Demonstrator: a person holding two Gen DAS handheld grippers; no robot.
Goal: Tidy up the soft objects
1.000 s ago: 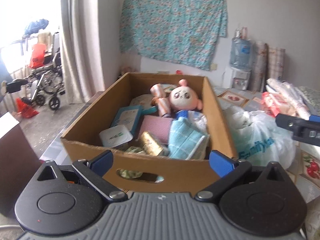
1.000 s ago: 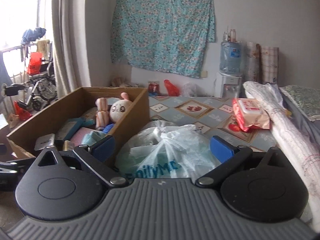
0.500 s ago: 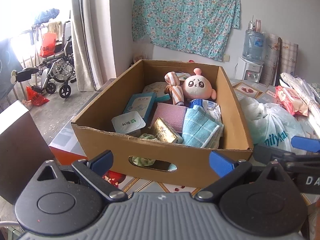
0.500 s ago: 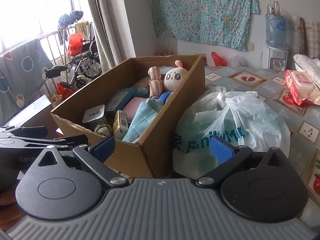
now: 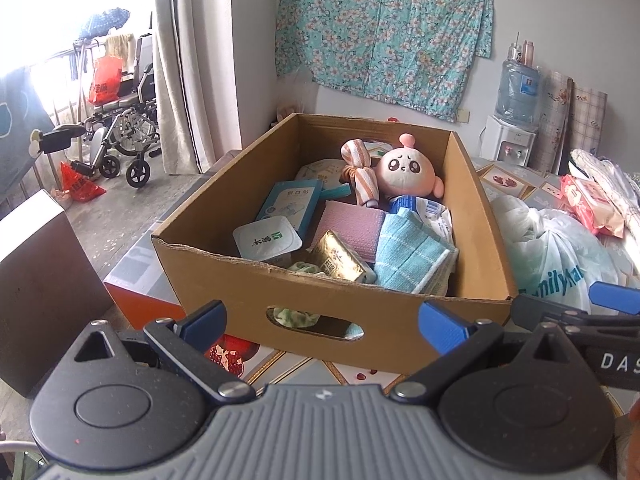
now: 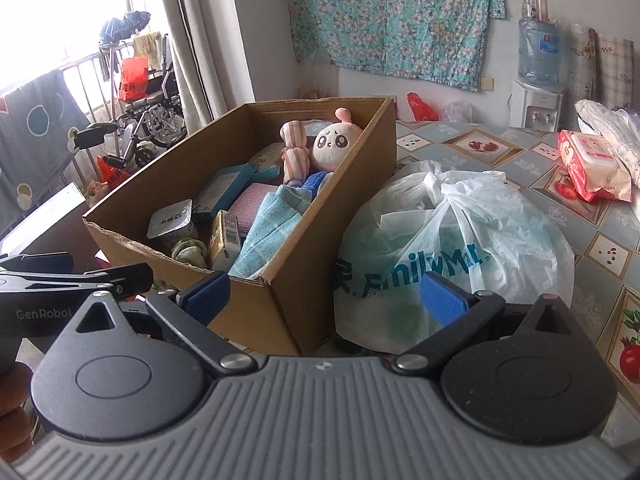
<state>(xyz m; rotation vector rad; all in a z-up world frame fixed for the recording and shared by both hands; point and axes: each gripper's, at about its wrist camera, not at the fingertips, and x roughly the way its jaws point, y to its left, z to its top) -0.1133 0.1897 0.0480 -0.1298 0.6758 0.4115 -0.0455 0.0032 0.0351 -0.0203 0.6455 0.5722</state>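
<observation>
- both the left claw [image 5: 322, 322] and the right claw [image 6: 326, 294] gape wide, empty, just short of the box [image 5: 360, 312].
- soft doll [image 5: 404, 170] and blue cloth [image 5: 412, 254] lie inside the box.
- step: approach; next, probably reach in and pick one.

A plain brown corrugated cardboard box [image 5: 360, 308] is showing off a pale pink round-headed plush doll [image 5: 404, 168], a peach-and-white striped cloth bundle [image 5: 362, 176], a light blue towel with white grid lines [image 5: 412, 256], a dusty pink knitted cloth [image 5: 352, 228] and a gold foil packet [image 5: 340, 258]. Beside it a white plastic shopping bag with teal lettering [image 6: 452, 248] is glowing against a grey-blue patterned tablecloth with red fruit motifs [image 6: 600, 248]. A turquoise floral fabric [image 5: 384, 24] is covering the pale wall.
</observation>
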